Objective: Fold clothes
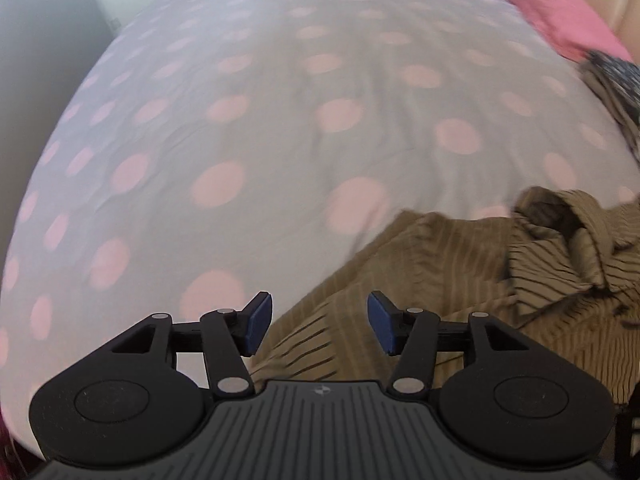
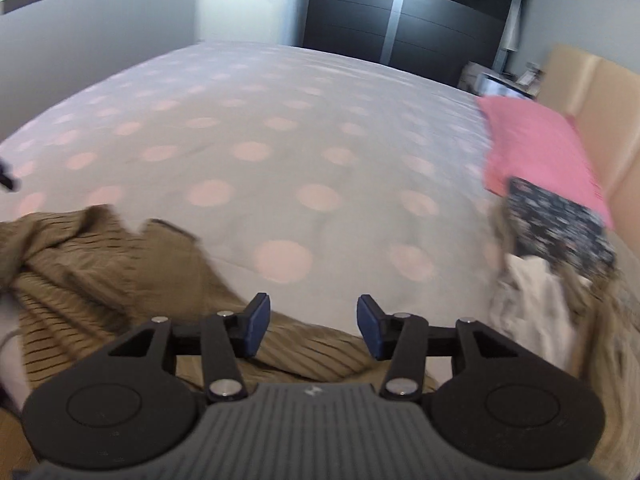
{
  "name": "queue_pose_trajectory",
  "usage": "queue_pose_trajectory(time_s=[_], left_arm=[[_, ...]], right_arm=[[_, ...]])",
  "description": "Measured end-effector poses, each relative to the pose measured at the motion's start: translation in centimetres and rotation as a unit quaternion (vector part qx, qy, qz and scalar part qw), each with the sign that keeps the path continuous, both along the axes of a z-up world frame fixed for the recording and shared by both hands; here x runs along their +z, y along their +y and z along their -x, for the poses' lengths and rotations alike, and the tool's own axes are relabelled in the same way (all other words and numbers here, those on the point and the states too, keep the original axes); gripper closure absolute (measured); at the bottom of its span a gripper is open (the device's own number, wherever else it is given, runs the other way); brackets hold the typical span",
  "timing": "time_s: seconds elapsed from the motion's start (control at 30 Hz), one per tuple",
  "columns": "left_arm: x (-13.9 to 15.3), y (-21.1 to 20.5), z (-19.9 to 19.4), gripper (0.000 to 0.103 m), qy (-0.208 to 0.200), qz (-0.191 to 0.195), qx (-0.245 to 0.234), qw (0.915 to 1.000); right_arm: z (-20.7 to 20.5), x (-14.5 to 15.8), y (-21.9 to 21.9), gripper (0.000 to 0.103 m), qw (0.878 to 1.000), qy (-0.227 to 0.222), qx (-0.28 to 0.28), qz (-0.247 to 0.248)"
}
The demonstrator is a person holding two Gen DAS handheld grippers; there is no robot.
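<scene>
Beneath both pairs of tongs, the tan striped fabric garment [image 1: 420,280] is lying rumpled on the polka-dot bed sheet [image 1: 240,120], looking not yet folded, so nearly all the work is remaining. Left tongs [image 1: 320,322] and right tongs [image 2: 313,326] are hanging released, gripping nothing. Right of the right tongs, one mixed pile of clothes [image 2: 552,264] is waiting before one pink pillow [image 2: 536,148].

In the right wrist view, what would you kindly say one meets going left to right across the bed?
Brown striped garment → dotted sheet → pile of clothes with a dark floral piece on top → pink pillow.
</scene>
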State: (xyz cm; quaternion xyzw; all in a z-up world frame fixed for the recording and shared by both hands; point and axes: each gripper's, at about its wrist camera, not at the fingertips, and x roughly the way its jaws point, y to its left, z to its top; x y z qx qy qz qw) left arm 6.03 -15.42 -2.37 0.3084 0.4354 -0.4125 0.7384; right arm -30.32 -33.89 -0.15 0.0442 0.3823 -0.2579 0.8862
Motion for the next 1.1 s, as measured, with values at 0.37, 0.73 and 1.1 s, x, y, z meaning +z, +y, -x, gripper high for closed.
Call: queue_pose_trajectory(time_s=[0.37, 0.73, 1.1], left_arm=[[-7.2, -7.8, 3.1, 0.055, -0.006, -0.014, -0.089, 0.996], [-9.6, -9.5, 2.5, 0.088, 0.02, -0.02, -0.076, 0.9967], [-5.6, -7.8, 1.8, 0.103, -0.032, 0.015, -0.016, 0.9992]], right_arm=[[-8.6, -3.2, 2.5, 0.034, 0.994, -0.016, 0.054, -0.093], [-13.1, -7.3, 2.2, 0.072, 0.99, 0.021, 0.061, -0.126], [-9.3, -3.9, -1.3, 0.098, 0.995, -0.031, -0.038, -0.086]])
